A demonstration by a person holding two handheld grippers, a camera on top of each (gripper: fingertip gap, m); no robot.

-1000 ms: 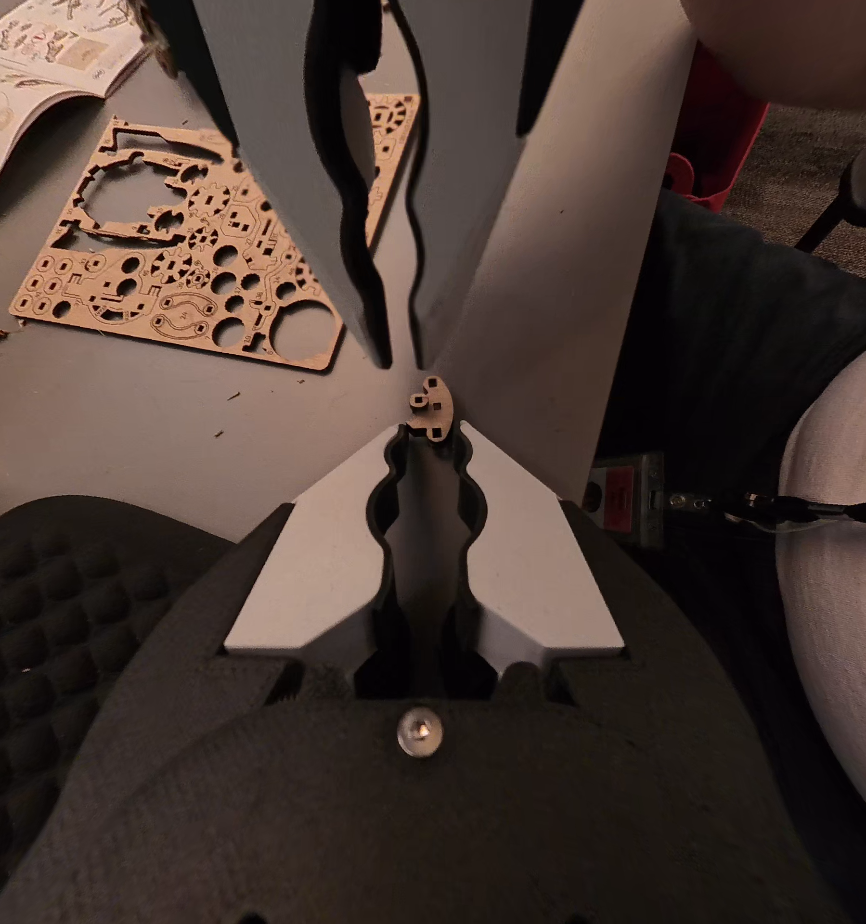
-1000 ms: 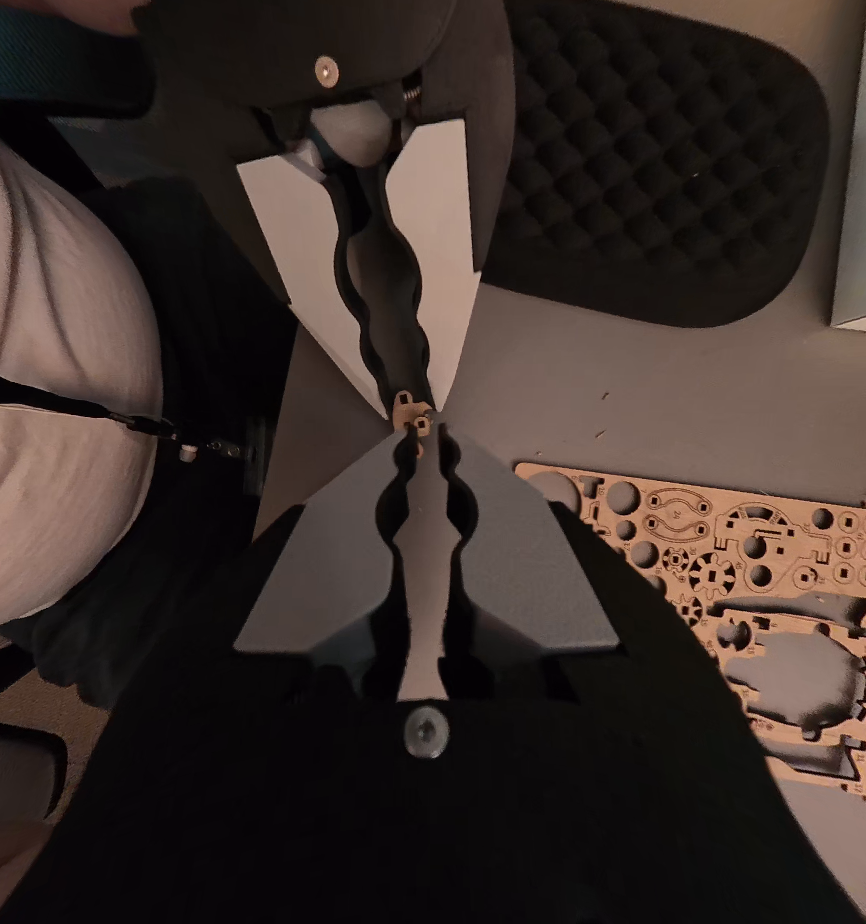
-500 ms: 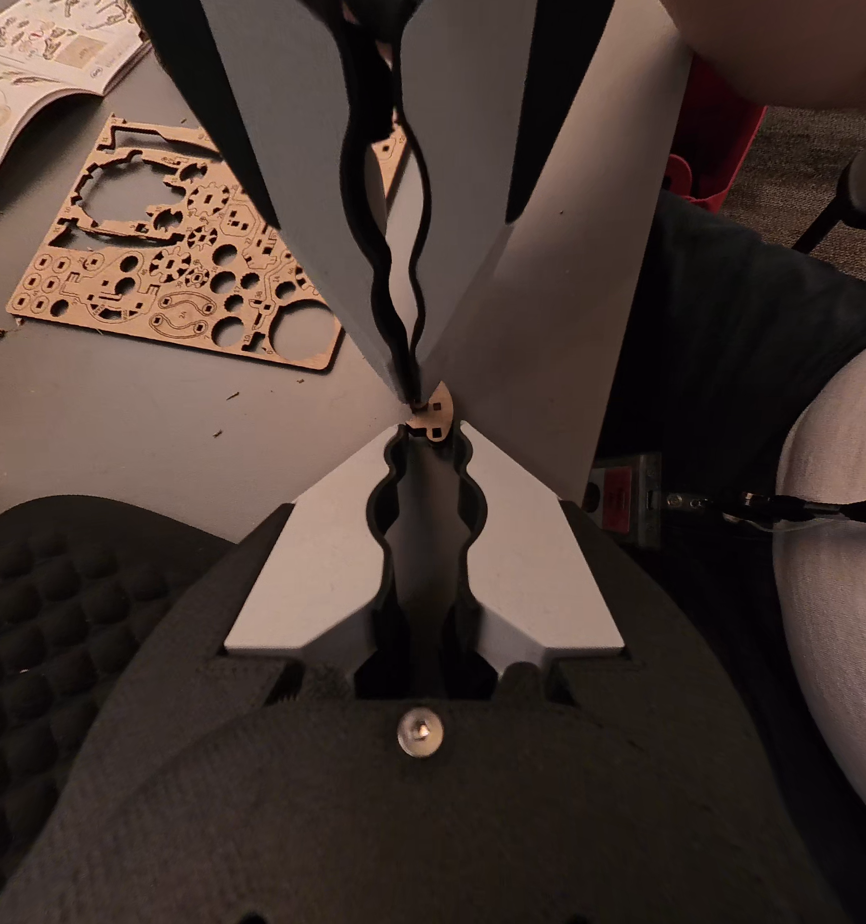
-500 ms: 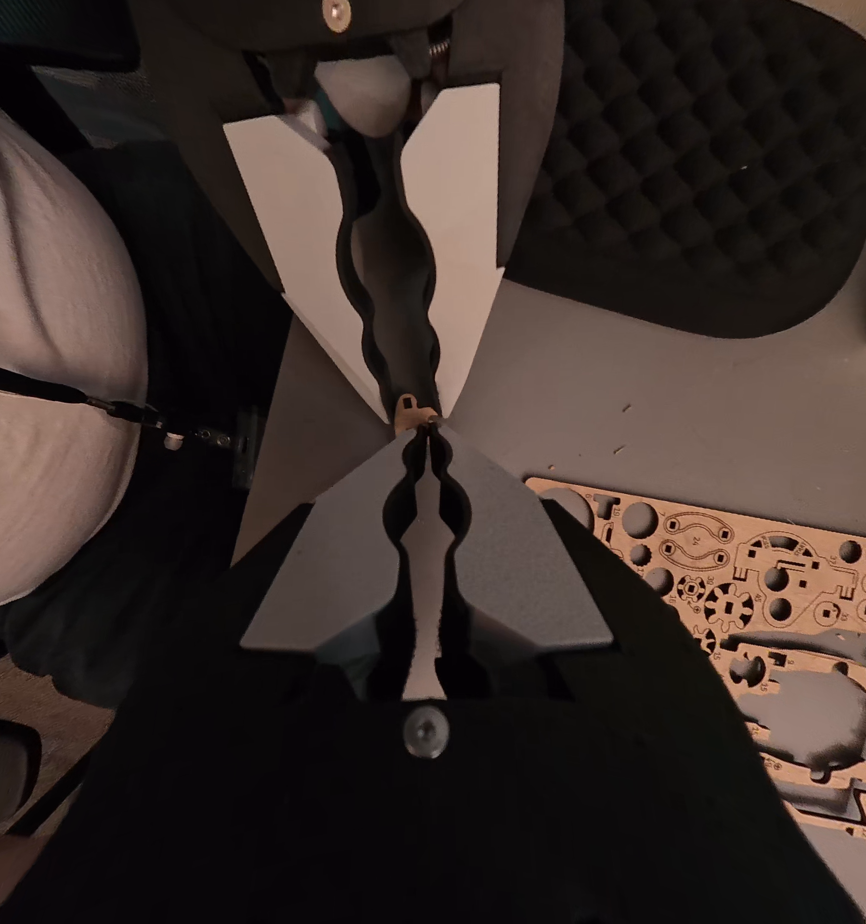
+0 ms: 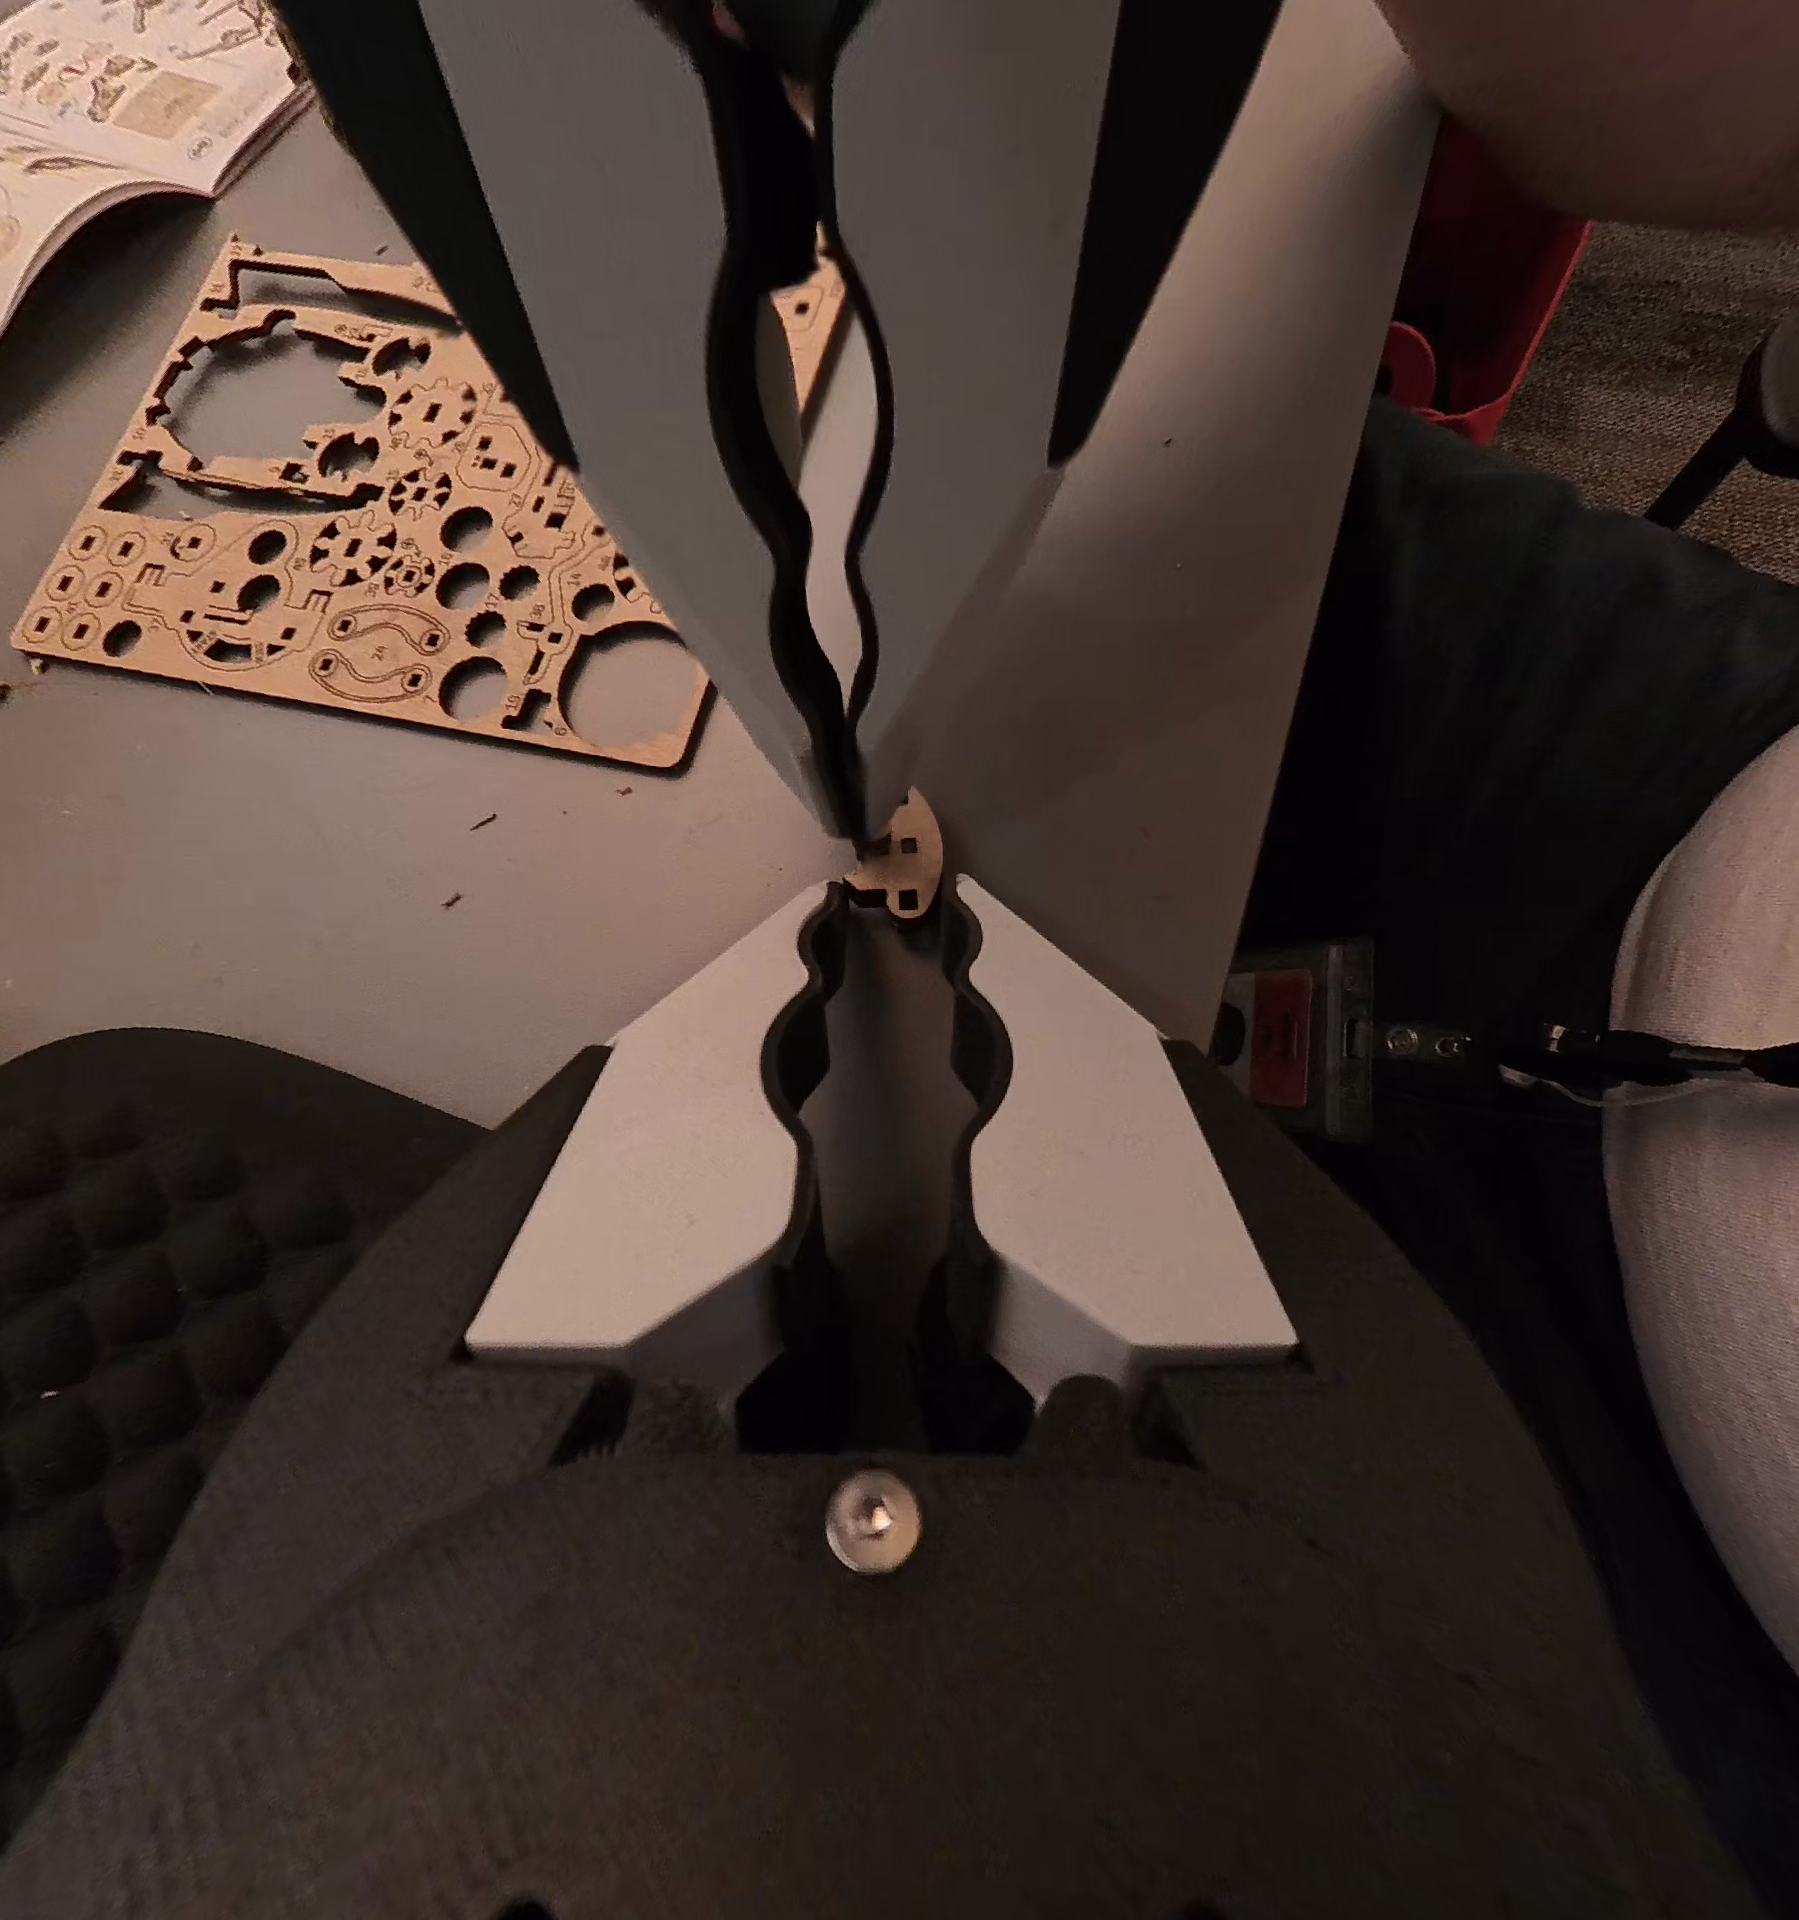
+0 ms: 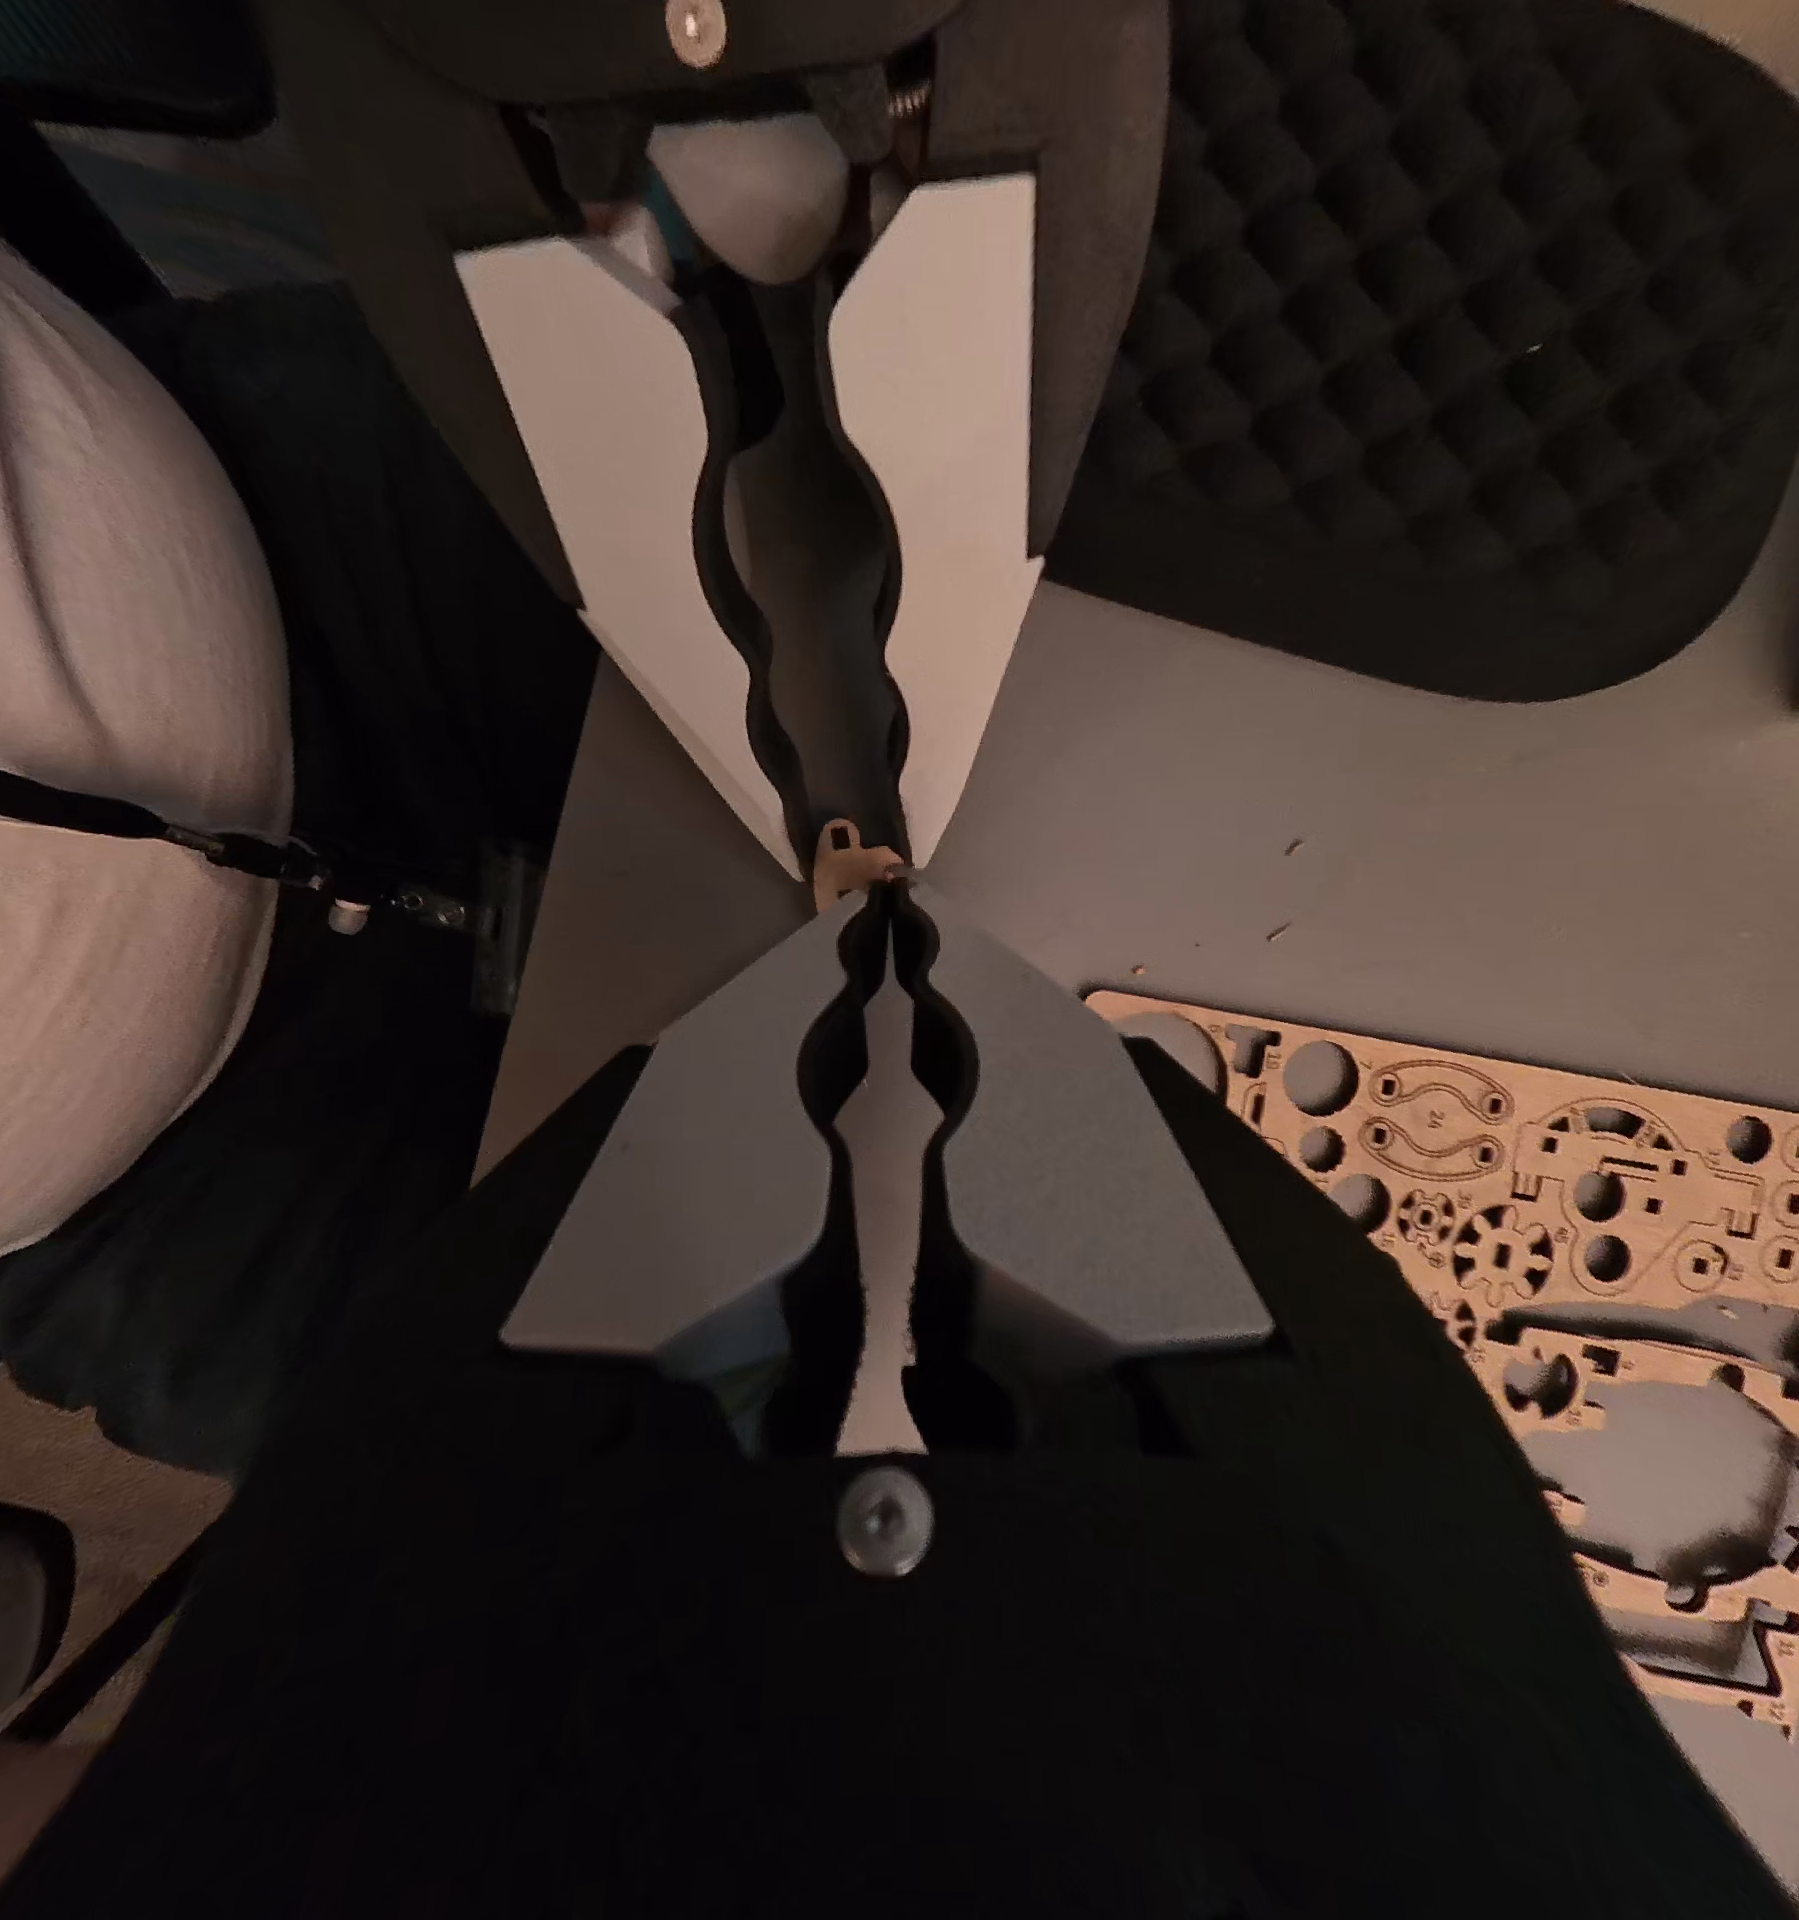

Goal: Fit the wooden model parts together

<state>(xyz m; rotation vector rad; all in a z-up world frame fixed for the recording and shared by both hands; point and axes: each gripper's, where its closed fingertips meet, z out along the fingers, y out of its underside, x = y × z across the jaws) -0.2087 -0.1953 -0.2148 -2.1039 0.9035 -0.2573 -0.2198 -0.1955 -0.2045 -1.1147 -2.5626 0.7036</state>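
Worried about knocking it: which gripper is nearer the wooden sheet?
Right. The right gripper reaches in beside the sheet; the left gripper comes from the opposite side, meeting it at the piece.

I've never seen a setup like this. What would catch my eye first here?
Two pointed grey grippers meet tip to tip at the centre: the left gripper pinches a small wooden part, and the right gripper closes on it from the opposite side. Beside them on the grey table lies a punched-out wooden parts sheet, with a dimpled black pad nearby.
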